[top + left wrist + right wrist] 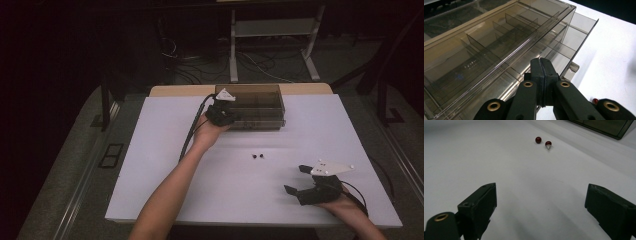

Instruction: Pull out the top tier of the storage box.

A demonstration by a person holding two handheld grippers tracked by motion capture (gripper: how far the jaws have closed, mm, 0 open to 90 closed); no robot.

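A smoky clear compartment box (257,105) stands at the back middle of the white table (150,165). My left gripper (223,114) is at its front left corner. In the left gripper view its jaws are pressed together, the tips (541,65) against the front of the box (486,50); I cannot tell whether they pinch any part of it. Two small dark red beads (258,156) lie mid-table. My right gripper (296,179) hovers open near the front right. It faces the round bead (538,140) and the bead with a clear stub (548,144), well short of both.
Inside the box, thin dividers (482,47) form several compartments. A corner of the box (604,126) shows at the top right of the right gripper view. White frame legs (272,30) and loose cables (200,62) lie on the floor behind the table.
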